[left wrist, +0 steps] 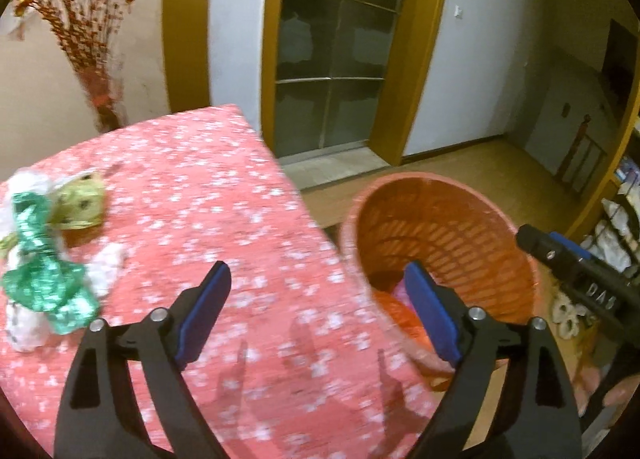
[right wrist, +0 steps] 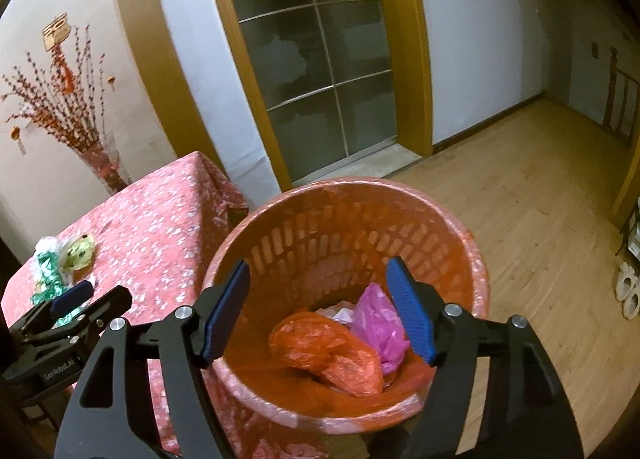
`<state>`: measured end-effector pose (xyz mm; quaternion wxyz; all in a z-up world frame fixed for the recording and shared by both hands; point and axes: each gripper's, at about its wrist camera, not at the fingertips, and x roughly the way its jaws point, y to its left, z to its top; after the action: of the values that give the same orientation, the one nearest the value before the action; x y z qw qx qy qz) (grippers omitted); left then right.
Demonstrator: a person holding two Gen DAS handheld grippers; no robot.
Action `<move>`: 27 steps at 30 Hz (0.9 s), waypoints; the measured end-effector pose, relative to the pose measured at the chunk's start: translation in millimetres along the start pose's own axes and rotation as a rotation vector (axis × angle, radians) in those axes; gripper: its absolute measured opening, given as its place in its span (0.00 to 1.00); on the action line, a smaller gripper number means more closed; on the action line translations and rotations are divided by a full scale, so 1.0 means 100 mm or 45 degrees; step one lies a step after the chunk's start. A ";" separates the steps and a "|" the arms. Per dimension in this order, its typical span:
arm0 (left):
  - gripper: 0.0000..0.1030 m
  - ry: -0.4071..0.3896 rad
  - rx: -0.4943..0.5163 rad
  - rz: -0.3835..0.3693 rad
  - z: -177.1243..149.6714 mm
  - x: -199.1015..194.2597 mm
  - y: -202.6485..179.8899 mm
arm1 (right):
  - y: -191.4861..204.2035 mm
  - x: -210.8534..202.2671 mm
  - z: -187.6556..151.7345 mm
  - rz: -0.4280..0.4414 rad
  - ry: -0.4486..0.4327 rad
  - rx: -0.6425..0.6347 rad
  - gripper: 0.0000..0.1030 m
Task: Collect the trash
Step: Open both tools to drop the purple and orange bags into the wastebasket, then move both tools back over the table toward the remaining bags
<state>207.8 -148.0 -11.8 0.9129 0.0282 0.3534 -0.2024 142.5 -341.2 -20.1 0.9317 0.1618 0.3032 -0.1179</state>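
I see both hand-held grippers, left [left wrist: 316,311] and right [right wrist: 318,309], spread apart and empty; the green foil wrapper [left wrist: 38,259] at nine o'clock on the counter [left wrist: 224,195] looks light and crinkly, so I'd pinch its bunched middle

Bin [right wrist: 348,299] on floor [right wrist: 540,187] just right of table [right wrist: 160,227]; two crumpled bags [right wrist: 324,351] inside bin. Wrappers [left wrist: 48,259] heaped at table's left edge. Vase [right wrist: 106,163] behind table, door [right wrist: 320,79] beyond.
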 end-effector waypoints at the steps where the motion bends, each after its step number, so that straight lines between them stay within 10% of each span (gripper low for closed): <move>1: 0.87 -0.005 0.000 0.019 -0.01 -0.04 0.05 | 0.05 0.00 -0.01 0.009 0.004 -0.011 0.68; 27: 0.93 -0.039 -0.391 0.587 -0.56 -0.98 2.39 | 2.33 0.28 -0.29 0.422 0.080 -0.447 0.83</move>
<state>199.8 115.8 -11.2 0.9337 -0.0340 0.3502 0.0665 223.5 -119.3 -5.1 0.9422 0.0484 0.3173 0.0963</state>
